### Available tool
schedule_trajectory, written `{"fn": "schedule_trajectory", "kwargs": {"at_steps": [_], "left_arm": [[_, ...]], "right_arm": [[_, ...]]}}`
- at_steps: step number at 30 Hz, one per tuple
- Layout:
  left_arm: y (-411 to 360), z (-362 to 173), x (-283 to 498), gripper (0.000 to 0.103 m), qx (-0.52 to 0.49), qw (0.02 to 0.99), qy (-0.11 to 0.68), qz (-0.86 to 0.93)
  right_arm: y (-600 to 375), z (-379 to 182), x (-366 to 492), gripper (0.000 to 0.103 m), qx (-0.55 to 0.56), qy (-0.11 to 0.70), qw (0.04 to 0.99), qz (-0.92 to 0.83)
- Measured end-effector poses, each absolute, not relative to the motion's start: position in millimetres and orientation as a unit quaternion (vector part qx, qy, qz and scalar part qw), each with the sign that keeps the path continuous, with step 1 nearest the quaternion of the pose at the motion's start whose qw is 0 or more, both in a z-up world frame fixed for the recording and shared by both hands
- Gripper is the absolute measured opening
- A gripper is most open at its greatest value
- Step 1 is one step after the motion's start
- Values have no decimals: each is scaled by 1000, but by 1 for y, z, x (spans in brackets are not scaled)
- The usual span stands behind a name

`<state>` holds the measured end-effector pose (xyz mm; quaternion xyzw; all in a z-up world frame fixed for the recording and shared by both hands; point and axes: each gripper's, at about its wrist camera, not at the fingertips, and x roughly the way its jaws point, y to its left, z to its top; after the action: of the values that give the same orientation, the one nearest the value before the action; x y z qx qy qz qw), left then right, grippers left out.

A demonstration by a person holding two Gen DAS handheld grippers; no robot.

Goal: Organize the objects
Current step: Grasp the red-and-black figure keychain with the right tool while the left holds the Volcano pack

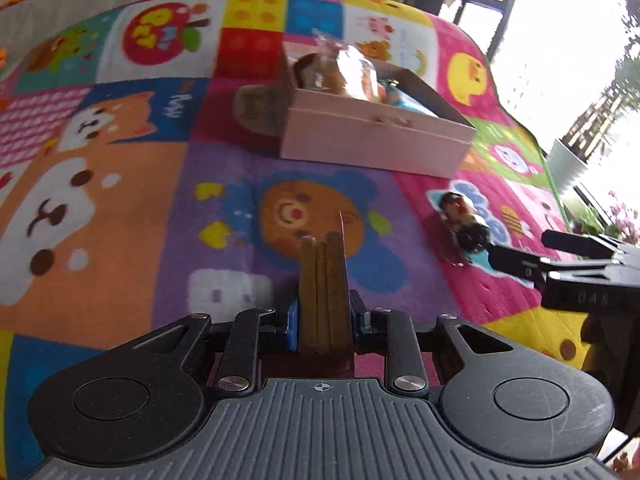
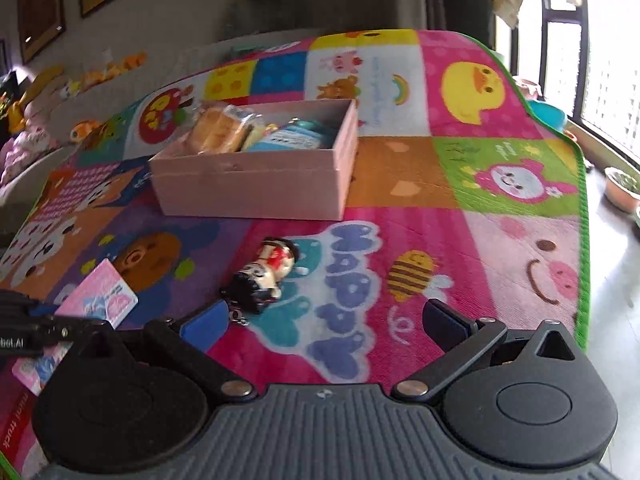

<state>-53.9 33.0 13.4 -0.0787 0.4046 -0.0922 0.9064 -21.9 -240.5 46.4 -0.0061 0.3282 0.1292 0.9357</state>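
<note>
My right gripper has its jaws wide apart with nothing between them, hanging over the cartoon patchwork play mat. A small doll keychain lies on its side on the mat just ahead of the blue left finger pad, not touching as far as I can tell. Further back sits an open pink box holding wrapped bread and blue packs; the left gripper pokes in at the left edge, gripping a pink packet.
</note>
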Motion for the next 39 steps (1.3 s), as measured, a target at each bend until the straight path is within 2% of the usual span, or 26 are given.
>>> {"fn": "schedule_trajectory", "kwargs": {"at_steps": [2,5,13,19,25,31,36,39], "left_arm": [[41,13,-54,27,-93,907,402,-86],[41,12,-57,27,-88,909,397,-89],[43,8,-61,27,-99,911,388,-96],[42,7,-62,27,-98,915,380,-96],[42,6,-64,27,-100,917,374,-93],[44,3,-67,27,-103,921,363,-97],[50,1,-68,27,-121,920,358,-104],[52,1,-68,27,-124,920,356,-106]], "right_arm": [[-219,47,-20,102,-36,323,934,150],[-198,44,-15,95,-70,321,931,158],[-213,39,-10,94,-126,308,940,75],[-233,48,-13,94,-67,328,936,104],[-210,46,2,90,-65,330,933,126],[-199,40,31,72,-50,368,920,124],[-180,42,30,50,-77,378,911,147],[-168,45,21,45,-94,383,903,170]]}}
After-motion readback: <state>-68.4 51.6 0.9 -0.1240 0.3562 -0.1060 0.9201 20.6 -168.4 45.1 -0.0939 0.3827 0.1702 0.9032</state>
